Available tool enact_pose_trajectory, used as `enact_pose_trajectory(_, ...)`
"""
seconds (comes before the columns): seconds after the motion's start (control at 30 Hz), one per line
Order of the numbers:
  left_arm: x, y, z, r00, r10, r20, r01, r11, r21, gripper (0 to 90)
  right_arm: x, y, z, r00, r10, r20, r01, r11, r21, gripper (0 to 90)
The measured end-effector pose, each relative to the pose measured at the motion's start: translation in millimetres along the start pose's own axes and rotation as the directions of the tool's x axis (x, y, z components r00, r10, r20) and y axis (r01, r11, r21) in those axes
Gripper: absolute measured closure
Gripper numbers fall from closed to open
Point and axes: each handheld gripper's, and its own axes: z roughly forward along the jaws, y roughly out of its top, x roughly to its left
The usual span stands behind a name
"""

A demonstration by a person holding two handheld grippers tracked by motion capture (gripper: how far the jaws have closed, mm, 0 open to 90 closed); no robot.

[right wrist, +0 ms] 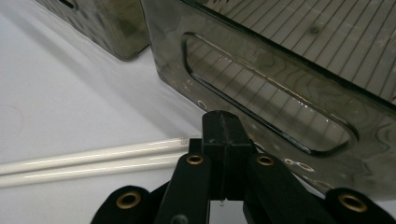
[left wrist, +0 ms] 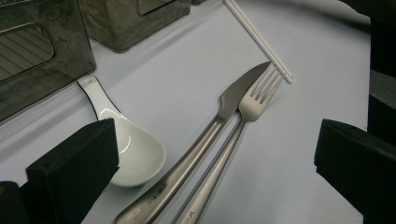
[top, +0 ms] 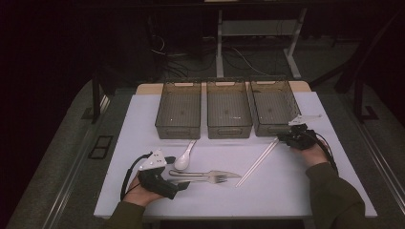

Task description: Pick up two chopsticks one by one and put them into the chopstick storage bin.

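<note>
the right gripper [right wrist: 223,154] has its jaws pressed together on the far end of the white chopsticks [right wrist: 88,158], just beside the right bin [top: 273,106]. the left gripper [left wrist: 210,163] is wide over the spoon [left wrist: 133,151], knife [left wrist: 210,126] and fork [left wrist: 243,116].

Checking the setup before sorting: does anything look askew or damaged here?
Nothing stands out. The three bins sit upright in a row, nothing inside; spoon, knife, fork and chopsticks lie flat on the table, unbroken.
</note>
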Motion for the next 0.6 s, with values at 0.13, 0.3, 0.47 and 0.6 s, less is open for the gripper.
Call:
enact_pose_trajectory(0.13, 0.0, -0.1, 0.3, 1.0, -0.002, 0.001, 0.002, 1.0, 0.0, 0.0, 0.3, 0.6, 6.1, 0.9999, -0.011, 0.0, 0.011, 0.9999, 0.01, 89.7)
enact_pose_trajectory(0.3, 0.1, -0.2, 0.3, 1.0, -0.002, 0.002, 0.002, 1.0, 0.0, 0.0, 1.7, 0.4, 12.9, 0.9998, -0.021, 0.0, 0.021, 0.9993, 0.032, 89.7)
enact_pose_trajectory(0.47, 0.1, -0.3, 0.3, 1.0, -0.001, 0.003, 0.001, 1.0, 0.001, 0.0, 0.7, -1.4, 11.7, 0.9999, -0.016, 0.0, 0.016, 0.9991, 0.039, 89.7)
enact_pose_trajectory(0.6, -0.1, -0.1, -0.2, 1.0, -0.001, 0.002, 0.001, 1.0, 0.0, 0.0, 1.8, -2.6, 12.6, 0.9996, -0.027, -0.002, 0.027, 0.9981, 0.054, 89.6)
